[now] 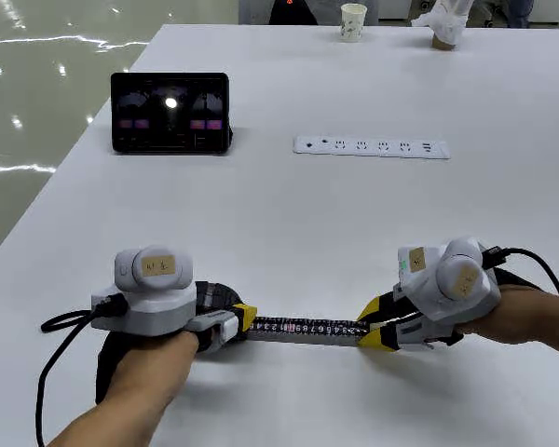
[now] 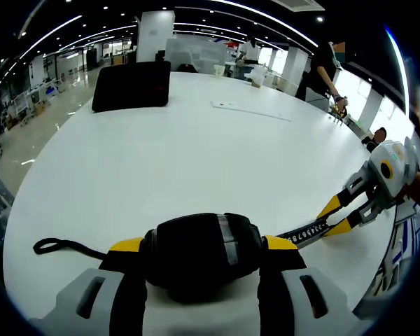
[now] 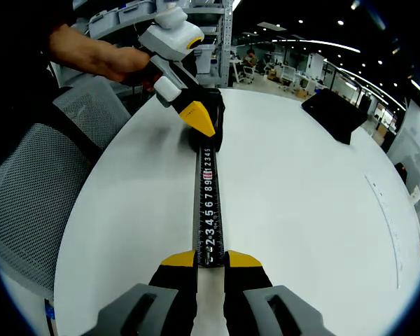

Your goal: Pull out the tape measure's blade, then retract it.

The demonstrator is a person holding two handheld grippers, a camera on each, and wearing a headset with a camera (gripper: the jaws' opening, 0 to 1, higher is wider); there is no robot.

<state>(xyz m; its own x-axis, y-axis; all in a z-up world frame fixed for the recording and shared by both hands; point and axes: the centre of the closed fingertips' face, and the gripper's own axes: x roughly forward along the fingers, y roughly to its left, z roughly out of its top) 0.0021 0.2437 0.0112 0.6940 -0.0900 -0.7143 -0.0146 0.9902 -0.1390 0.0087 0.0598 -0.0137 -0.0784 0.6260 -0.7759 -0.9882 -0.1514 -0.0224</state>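
Clerk: Left claw (image 1: 231, 321), item one: clamped round the black tape measure case (image 2: 196, 255), near edge of the white counter (image 1: 289, 214).
Checker: Right claw (image 3: 210, 260)?
Clerk: Item two: closed on the tip of the blade (image 3: 208, 203). Blade: dark, white numerals, one red mark, drawn out a short way, stretched straight between the two claws.
Checker: Handling note?
Clerk: Likely the pull-out stage. Keep the case pinned. Draw the right claw straight along the blade's line, no twist. For retracting, feed it back slowly, not letting it snap.
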